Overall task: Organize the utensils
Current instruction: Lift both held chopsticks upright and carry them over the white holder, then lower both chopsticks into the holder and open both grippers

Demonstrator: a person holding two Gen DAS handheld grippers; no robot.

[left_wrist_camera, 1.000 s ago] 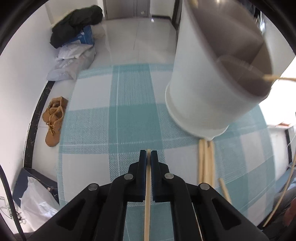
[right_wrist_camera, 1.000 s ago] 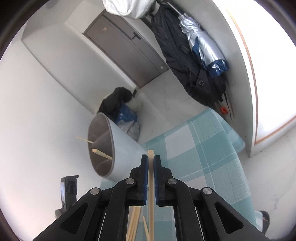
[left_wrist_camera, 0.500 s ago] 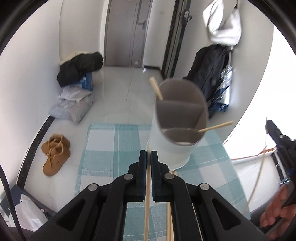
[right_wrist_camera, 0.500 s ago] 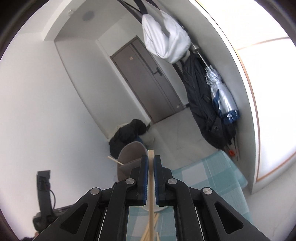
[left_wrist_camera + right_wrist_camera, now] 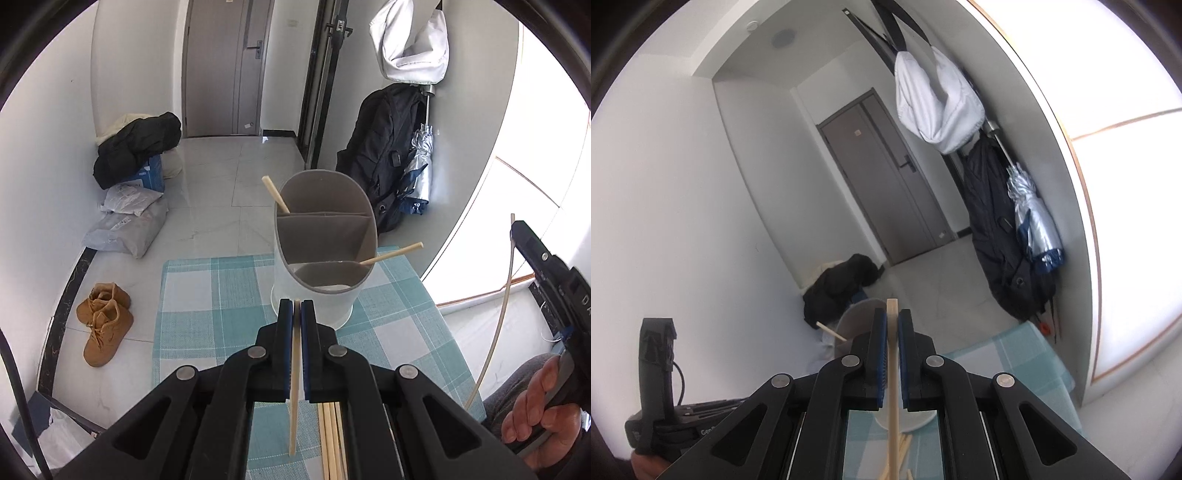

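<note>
Chopsticks [image 5: 294, 376] [image 5: 893, 373] sit clamped in each hand-held gripper [image 5: 295, 314] [image 5: 892, 325]; only the left view shows the holder's [image 5: 325, 258] compartments.

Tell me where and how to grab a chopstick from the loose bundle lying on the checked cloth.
Both grippers are already shut on a chopstick, so free one first. The loose chopsticks lie flat and close together on the cloth, running toward the utensil holder. Come straight down from above, one finger each side of an outer stick, probably near its middle so it lifts level.
</note>
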